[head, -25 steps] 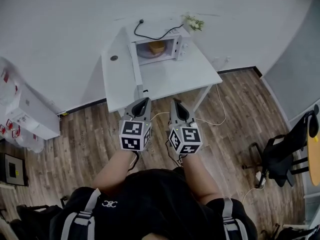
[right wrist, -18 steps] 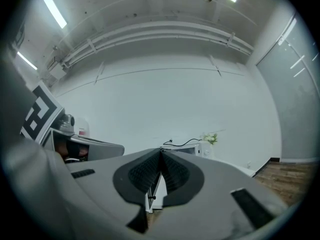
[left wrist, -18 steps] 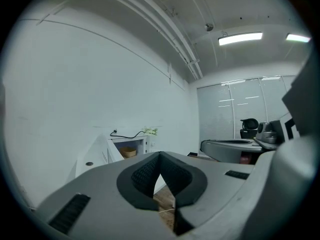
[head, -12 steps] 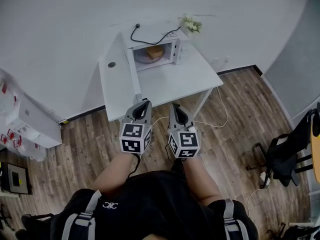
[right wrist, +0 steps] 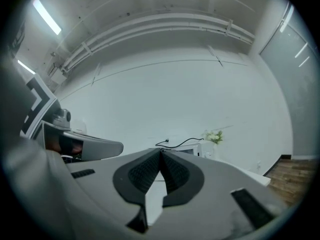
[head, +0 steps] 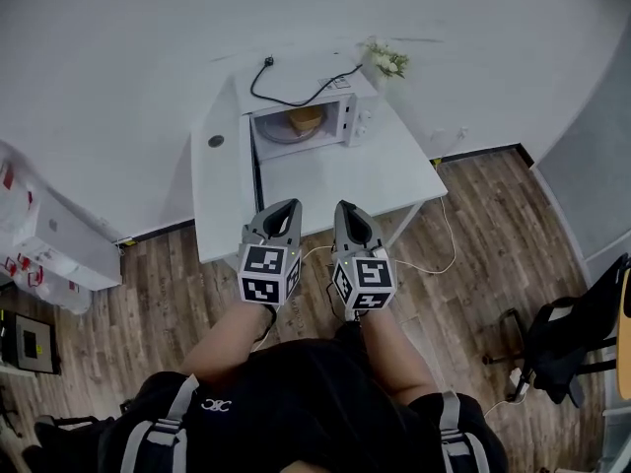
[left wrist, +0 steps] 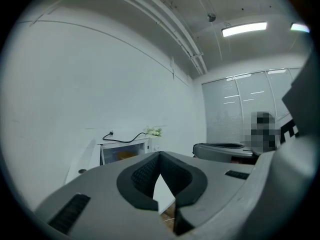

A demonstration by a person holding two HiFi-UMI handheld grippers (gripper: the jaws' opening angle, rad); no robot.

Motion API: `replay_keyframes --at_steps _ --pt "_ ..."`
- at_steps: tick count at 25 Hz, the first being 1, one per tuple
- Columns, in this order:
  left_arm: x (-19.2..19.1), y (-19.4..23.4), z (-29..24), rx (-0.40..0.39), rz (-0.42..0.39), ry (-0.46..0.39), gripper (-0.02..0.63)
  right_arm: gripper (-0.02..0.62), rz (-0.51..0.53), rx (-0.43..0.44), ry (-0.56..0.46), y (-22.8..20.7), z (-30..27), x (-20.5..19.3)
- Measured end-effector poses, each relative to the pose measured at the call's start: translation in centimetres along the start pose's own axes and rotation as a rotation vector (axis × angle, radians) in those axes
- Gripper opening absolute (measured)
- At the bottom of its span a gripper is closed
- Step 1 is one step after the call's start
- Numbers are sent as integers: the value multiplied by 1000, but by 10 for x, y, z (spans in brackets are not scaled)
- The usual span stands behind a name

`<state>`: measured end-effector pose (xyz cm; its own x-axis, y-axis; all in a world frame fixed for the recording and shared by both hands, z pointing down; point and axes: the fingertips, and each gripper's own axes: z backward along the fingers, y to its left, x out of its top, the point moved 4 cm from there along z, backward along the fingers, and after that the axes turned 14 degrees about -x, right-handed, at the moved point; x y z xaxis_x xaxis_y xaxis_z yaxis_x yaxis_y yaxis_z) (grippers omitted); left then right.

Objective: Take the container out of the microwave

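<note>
Tan squat container (head: pixel 307 119) inside open white microwave (head: pixel 358 116); left tongs (head: pixel 287 206), right tongs (head: pixel 346 207) both pressed together, empty.

Microwave (head: pixel 301 106) sits at back of desk (head: pixel 335 180), against the wall, door (head: pixel 254 170) swung out on its left. Container (head: pixel 306 119) inside it. Cable (head: pixel 296 94) lies on top, flowers (head: pixel 386 62) just behind-right. Left claw (head: pixel 288 206) and right claw (head: pixel 346 208) side by side at desk's near edge, well apart from microwave. Chair (head: pixel 562 343) on floor, far right.
</note>
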<state>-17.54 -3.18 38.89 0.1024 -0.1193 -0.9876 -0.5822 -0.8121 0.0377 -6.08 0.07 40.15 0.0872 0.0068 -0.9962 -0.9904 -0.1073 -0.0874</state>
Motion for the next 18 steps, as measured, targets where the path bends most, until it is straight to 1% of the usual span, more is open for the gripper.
replay_keyframes --at_steps 5,14,18 --pt "2 7 -45 39 11 22 12 3 -43 46 24 -30 -44 1" --pt "2 18 -120 109 37 55 12 4 -57 111 54 -80 -107 -3" --pt "5 20 -154 132 37 69 12 3 -65 139 76 -104 -132 -5"
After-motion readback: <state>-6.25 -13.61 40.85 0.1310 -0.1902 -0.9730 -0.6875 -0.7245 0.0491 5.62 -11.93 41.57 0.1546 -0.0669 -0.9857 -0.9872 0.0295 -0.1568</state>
